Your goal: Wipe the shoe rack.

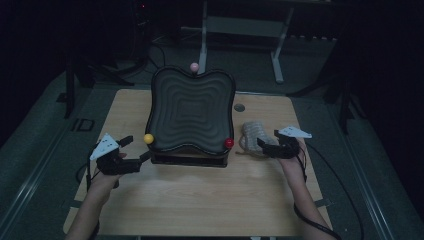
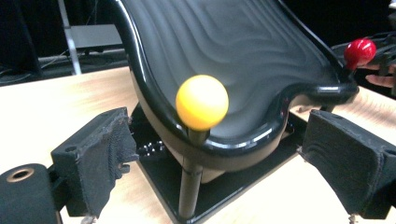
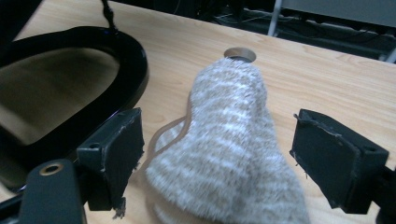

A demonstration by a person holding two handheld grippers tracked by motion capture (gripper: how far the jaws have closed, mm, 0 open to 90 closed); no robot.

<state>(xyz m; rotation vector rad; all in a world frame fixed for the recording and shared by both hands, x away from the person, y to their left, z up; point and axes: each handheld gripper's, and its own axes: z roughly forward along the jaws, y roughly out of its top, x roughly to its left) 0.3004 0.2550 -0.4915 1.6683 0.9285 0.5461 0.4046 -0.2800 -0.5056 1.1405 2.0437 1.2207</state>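
Observation:
A black rippled tray (image 1: 190,107) (image 2: 233,46) stands tilted on a black base at the middle of the wooden table (image 1: 200,200). A yellow ball (image 1: 148,138) (image 2: 201,101) on a post sits at its near left corner and a red ball (image 1: 229,143) (image 2: 359,51) at its near right. My left gripper (image 1: 137,148) (image 2: 224,158) is open, its jaws either side of the yellow ball's post but apart from it. A grey-and-white knitted sock (image 1: 252,135) (image 3: 229,135) lies right of the tray. My right gripper (image 1: 262,146) (image 3: 226,156) is open with the sock between its jaws, pads clear of it.
A pink ball (image 1: 194,66) tops the tray's far edge. A round cable hole (image 1: 239,107) (image 3: 239,54) lies in the tabletop beyond the sock. The tray's rim (image 3: 135,60) is close to my right gripper's left jaw. Dark floor and white table legs (image 1: 203,45) lie behind.

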